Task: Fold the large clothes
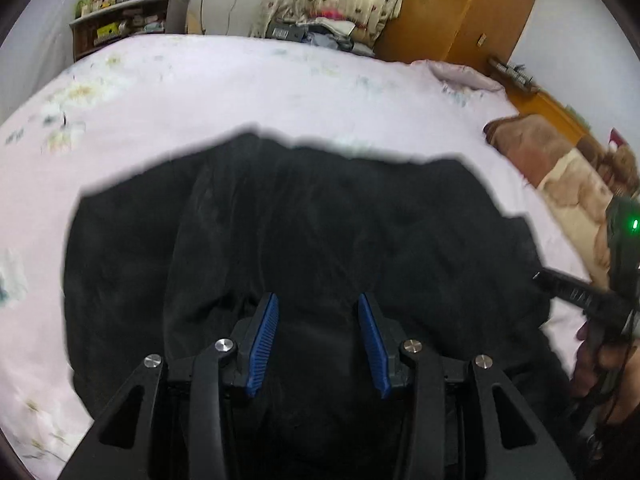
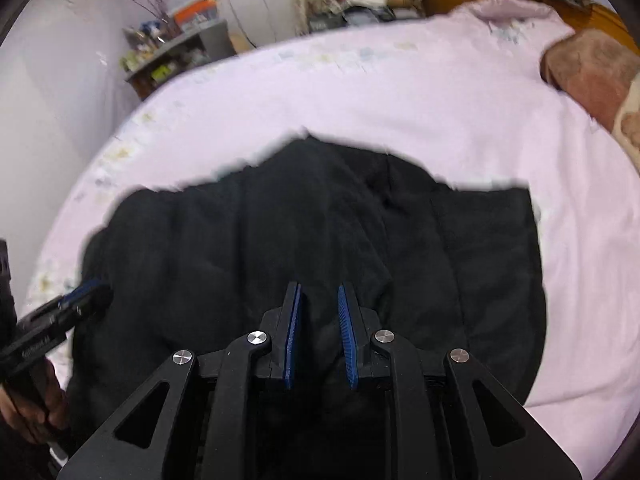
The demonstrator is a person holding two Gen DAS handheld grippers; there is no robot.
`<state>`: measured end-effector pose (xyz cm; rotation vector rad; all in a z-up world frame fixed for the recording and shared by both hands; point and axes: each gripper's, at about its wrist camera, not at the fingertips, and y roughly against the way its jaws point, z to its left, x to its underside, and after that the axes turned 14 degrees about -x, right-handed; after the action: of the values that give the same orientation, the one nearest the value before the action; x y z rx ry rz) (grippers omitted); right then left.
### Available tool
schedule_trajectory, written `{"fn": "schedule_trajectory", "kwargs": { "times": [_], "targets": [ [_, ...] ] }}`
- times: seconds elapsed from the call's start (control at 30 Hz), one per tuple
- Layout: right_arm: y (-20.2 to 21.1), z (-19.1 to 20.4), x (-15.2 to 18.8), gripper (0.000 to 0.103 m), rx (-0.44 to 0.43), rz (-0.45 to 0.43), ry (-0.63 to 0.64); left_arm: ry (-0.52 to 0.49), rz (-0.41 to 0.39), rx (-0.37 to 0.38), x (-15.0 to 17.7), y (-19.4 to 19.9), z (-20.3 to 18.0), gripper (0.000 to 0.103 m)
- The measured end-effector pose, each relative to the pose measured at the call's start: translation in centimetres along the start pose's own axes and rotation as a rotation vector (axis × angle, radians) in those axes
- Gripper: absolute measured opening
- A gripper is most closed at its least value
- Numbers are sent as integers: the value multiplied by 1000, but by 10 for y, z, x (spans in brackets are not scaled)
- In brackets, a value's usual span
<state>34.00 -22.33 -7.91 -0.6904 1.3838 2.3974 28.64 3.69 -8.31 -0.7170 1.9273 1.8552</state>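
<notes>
While black garment (image 1: 304, 232) lies on bed (image 1: 240, 88), left claw (image 1: 318, 300) hovers wide; right claw (image 2: 319, 292) narrower, empty.

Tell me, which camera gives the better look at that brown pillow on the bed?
The left wrist view: the brown pillow stretches along the bed's right side, showing its tan pattern. The right wrist view catches only the pillow's end at the upper right corner, cut off by the frame.
</notes>
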Motion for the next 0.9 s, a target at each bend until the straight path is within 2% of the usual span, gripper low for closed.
{"fn": "schedule_trajectory", "kwargs": {
  "times": [0.13, 0.3, 0.37, 0.43, 0.53, 0.63, 0.67, 0.73, 0.9],
  "targets": [
    [-10, -11, 26, 17, -2, 22, -16, 18, -30, 13, 22, -6, 8, 45],
    [-9, -10, 28, 17, 2, 19, -15, -12, -16, -11, 16, 0, 6, 45],
    [2, -8, 14, 17, -3, 8, -34, -25, -19, -5, 10, 18, 6, 44],
    [27, 4, 9, 19, -3, -44, -19, -32, -57, 28, 12, 40, 7, 44],
    [56, 28, 16, 19, -75, -110, 20, -62, -91, 53, 26, 61, 4, 44],
    [48, 54, 34, 19, -119, -60, 93, -65, -37, 46, 43, 50, 1, 45],
    [33, 58, 44, 19, -119, -7, 112, -46, -6, 48, 51, 42, 4, 45],
    [3, 50, 60, 19, -98, 86, 92, -38, -3, 51, 59, 34, 6, 45],
    [-16, 37, 81, 17, -70, 79, 72, -41, 6, 23, 66, 23, 5, 45]
  ]
}}
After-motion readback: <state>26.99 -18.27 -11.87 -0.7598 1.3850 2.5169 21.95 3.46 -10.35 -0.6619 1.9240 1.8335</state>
